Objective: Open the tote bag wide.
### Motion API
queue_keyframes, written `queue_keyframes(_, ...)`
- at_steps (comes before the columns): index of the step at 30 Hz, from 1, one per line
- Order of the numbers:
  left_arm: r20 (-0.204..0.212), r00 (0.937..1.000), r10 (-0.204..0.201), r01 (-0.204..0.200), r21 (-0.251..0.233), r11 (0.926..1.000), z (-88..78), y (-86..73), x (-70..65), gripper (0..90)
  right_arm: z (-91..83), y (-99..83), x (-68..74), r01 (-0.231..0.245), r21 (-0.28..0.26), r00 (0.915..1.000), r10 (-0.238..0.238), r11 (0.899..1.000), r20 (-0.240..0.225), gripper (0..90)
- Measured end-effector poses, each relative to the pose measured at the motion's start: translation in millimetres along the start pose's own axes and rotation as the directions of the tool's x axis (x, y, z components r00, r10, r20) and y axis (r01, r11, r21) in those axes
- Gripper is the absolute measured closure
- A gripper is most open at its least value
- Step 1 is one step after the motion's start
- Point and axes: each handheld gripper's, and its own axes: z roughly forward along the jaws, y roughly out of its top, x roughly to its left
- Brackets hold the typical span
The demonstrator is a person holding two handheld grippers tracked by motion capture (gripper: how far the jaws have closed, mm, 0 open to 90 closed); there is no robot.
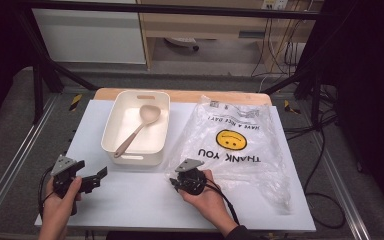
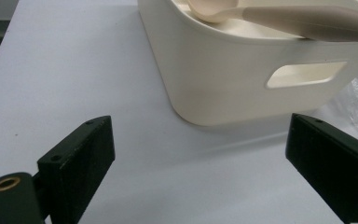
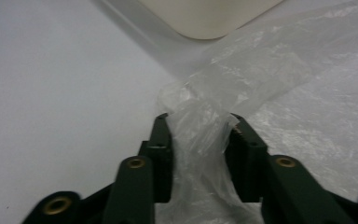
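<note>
My right gripper (image 3: 196, 135) has its fingers (image 3: 161, 140) drawn in around a bunched fold of the clear plastic bag (image 1: 240, 145), with film between the pads; whether they are fully clamped I cannot tell, as a narrow gap with plastic in it shows between the jaws. My left gripper (image 2: 200, 163) has its jaws spread wide with nothing between them, low over the white table (image 1: 130, 200), facing the near wall of the cream plastic bin (image 2: 223, 79).

The bag lies flat on the right half of the table, its near left corner at my right gripper, printed with a yellow smiley and "THANK YOU". The bin sits just left of it, and the bag's edge reaches the bin's side. A beige ladle (image 1: 137, 127) lies diagonally in the bin, its handle resting on the near rim.

What worries me: the film is thin, slick and crinkled, so I judge a light pinch could let it slide out when I lift. The toothed pads could also tear it if I pull hard. If I have caught both layers, I expect the mouth won't open. Dragging the bag sideways might nudge the light bin.

The bin is smooth, rigid, round-cornered, with a cut-out handle slot. The ladle looks matte and stiff.
</note>
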Motion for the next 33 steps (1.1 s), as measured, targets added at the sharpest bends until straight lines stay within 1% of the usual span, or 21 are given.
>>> queue_keyframes(1, 0.0, 1.0, -0.001, 0.001, 0.0, 1.0, 0.1, 0.0, 0.1, 7.6, 0.7, 0.3, -4.3, -0.009, -0.006, 1.0, 0.009, 1.0, 0.003, 80.9)
queue_keyframes(2, 0.001, 1.0, -0.001, 0.001, 0.0, 1.0, 0.2, 0.0, 0.1, 7.6, 0.8, 0.3, -6.4, -0.014, -0.008, 0.9999, 0.014, 1.0, 0.0, 84.4)
queue_keyframes(4, 0.001, 1.0, -0.001, 0.001, 0.0, 1.0, 0.1, 0.0, 0.1, 7.6, 1.0, 0.2, -8.2, -0.022, -0.012, 0.9997, 0.022, 1.0, -0.005, 86.4)
queue_keyframes(5, 0.001, 1.0, 0.0, 0.0, -0.001, 1.0, -0.1, 0.0, 0.3, 7.6, 1.0, 0.1, -10.7, -0.042, -0.016, 0.9991, 0.042, 0.999, -0.01, 87.6)
queue_keyframes(6, 0.001, 1.0, -0.001, 0.001, -0.001, 1.0, -0.3, 0.0, 0.3, 7.6, 1.1, 0.5, -11.6, -0.037, -0.022, 0.9993, 0.037, 0.999, -0.001, 87.8)
queue_keyframes(9, -0.002, 1.0, -0.005, 0.005, -0.002, 1.0, -0.5, -0.1, 0.6, 7.6, 0.8, 1.7, -14.6, -0.05, -0.034, 0.9987, 0.051, 0.998, 0.004, 87.8)
queue_keyframes(13, -0.004, 1.0, -0.006, 0.006, -0.002, 1.0, -0.7, -0.1, 1.1, 7.6, 0.7, 7.4, -24.2, -0.093, -0.06, 0.9957, 0.093, 0.994, -0.003, 87.9)
queue_keyframes(15, -0.002, 1.0, -0.006, 0.006, -0.002, 1.0, -0.7, -0.2, 0.9, 7.6, 1.4, 15.3, -32.8, -0.135, -0.082, 0.9909, 0.135, 0.987, -0.006, 87.8)
queue_keyframes(16, -0.002, 1.0, -0.006, 0.006, 0.0, 1.0, -0.7, -0.3, 0.9, 7.6, 1.4, 15.3, -32.8, -0.135, -0.082, 0.9909, 0.135, 0.987, -0.006, 87.8)
queue_keyframes(17, -0.002, 1.0, -0.006, 0.006, 0.001, 1.0, -0.6, -0.3, 0.9, 7.6, 4.5, 20.8, -38.5, -0.148, -0.082, 0.9889, 0.148, 0.986, 0.002, 87.8)
queue_keyframes(21, -0.002, 1.0, -0.006, 0.006, 0.0, 1.0, -0.7, -0.5, 1.2, 7.6, 16.2, 30.4, -50.0, -0.158, -0.08, 0.9866, 0.161, 0.984, 0.026, 87.7)
queue_keyframes(22, -0.002, 1.0, -0.006, 0.006, -0.001, 1.0, -0.6, -0.5, 1.4, 7.6, 19.3, 32.9, -52.8, -0.172, -0.077, 0.9841, 0.175, 0.982, 0.03, 87.7)
queue_keyframes(23, -0.003, 1.0, -0.007, 0.007, 0.0, 1.0, -0.6, -0.5, 1.5, 7.6, 19.3, 32.9, -52.8, -0.172, -0.077, 0.9841, 0.175, 0.982, 0.03, 87.7)
queue_keyframes(24, -0.003, 1.0, -0.007, 0.007, 0.0, 1.0, -0.5, -0.5, 1.6, 7.6, 26.4, 38.3, -60.0, -0.194, -0.076, 0.9796, 0.198, 0.978, 0.038, 87.7)
queue_keyframes(25, -0.003, 1.0, -0.006, 0.006, 0.001, 1.0, -0.3, -0.5, 1.5, 7.6, 30.1, 41.3, -63.3, -0.203, -0.078, 0.9774, 0.207, 0.976, 0.042, 87.7)
queue_keyframes(27, -0.002, 1.0, -0.005, 0.005, 0.001, 1.0, 0.0, -0.5, 1.1, 7.6, 33.8, 44.7, -66.0, -0.211, -0.076, 0.9755, 0.214, 0.975, 0.049, 87.7)
queue_keyframes(28, -0.001, 1.0, -0.004, 0.004, 0.001, 1.0, 0.0, -0.5, 1.0, 7.6, 41.5, 51.0, -71.3, -0.215, -0.069, 0.9727, 0.22, 0.974, 0.074, 87.7)
queue_keyframes(29, 0.0, 1.0, -0.004, 0.004, 0.0, 1.0, 0.0, -0.5, 1.0, 7.6, 45.5, 53.1, -74.4, -0.219, -0.066, 0.9708, 0.225, 0.973, 0.085, 87.7)
queue_keyframes(30, -0.001, 1.0, -0.005, 0.005, 0.0, 1.0, -0.2, -0.5, 1.1, 7.6, 45.5, 53.1, -74.4, -0.219, -0.066, 0.9708, 0.225, 0.973, 0.085, 87.7)
queue_keyframes(32, -0.001, 1.0, -0.006, 0.006, 0.001, 1.0, -0.4, -0.6, 1.5, 7.6, 51.9, 56.3, -80.3, -0.237, -0.061, 0.9657, 0.242, 0.97, 0.095, 87.7)
queue_keyframes(33, -0.001, 1.0, -0.006, 0.006, 0.001, 1.0, -0.5, -0.6, 1.7, 7.6, 56.8, 59.2, -85.3, -0.248, -0.068, 0.9609, 0.255, 0.966, 0.109, 87.6)
